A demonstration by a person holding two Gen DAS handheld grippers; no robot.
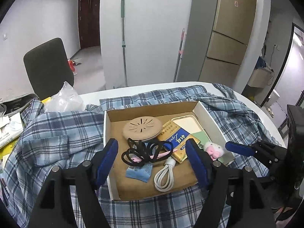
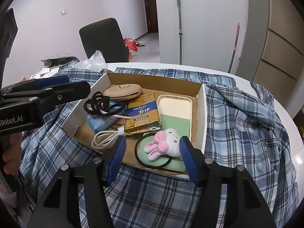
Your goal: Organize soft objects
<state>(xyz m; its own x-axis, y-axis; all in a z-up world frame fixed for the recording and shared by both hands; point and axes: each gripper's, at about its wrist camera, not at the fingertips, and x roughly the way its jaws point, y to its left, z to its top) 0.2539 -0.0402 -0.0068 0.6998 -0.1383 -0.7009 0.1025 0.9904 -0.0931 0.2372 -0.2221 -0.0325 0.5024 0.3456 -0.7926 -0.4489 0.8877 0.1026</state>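
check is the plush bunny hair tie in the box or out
In. The bunny hair tie lies on the floor of the box, at its near right corner.

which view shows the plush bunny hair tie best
The right wrist view: the plush bunny hair tie lies whole and close, ears, bow and black loop visible. The left wrist view shows only part of it, small, behind that gripper's finger.

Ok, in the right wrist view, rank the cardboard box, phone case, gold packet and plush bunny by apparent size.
1. cardboard box
2. phone case
3. gold packet, close to the case, so that pair is unsure
4. plush bunny, smallest, though nearest the camera
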